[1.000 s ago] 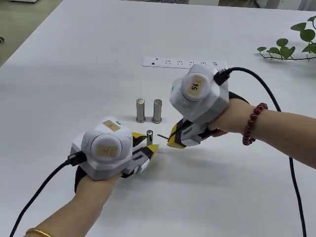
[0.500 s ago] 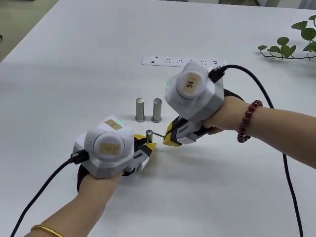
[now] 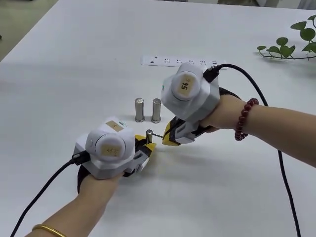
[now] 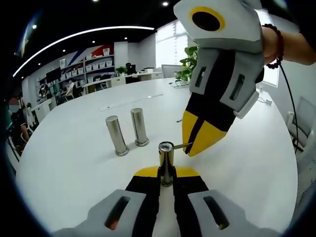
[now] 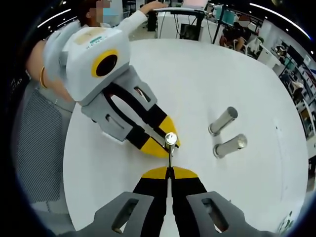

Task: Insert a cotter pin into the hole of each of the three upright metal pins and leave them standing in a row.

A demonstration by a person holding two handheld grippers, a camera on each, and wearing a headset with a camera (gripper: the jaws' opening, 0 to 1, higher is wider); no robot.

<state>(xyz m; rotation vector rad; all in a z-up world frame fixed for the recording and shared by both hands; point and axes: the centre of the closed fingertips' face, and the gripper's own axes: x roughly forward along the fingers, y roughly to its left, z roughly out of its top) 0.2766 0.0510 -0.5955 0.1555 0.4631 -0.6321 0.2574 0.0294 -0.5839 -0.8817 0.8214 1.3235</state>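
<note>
Steel, short and shiny, flat round top: pin [image 3: 149, 136] upright on white table [image 3: 89, 59], clamped low between left gripper's [image 3: 147, 145] closed jaws. Just behind, two like pins [image 3: 139, 109] standing side by side, untouched. Thin cotter [image 3: 158, 135] held level, tip at clamped pin's head, pinched in right gripper [image 3: 168, 138]. A second ago, tip apart from pin; now meeting it, right gripper nearer.

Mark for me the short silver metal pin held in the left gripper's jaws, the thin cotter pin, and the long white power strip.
Short silver metal pin [image 4: 166, 158]: left gripper view, mid-shaft.
Thin cotter pin [image 5: 170, 156]: right gripper view, mid-length.
White power strip [image 3: 182, 62]: head view, top face.
</note>
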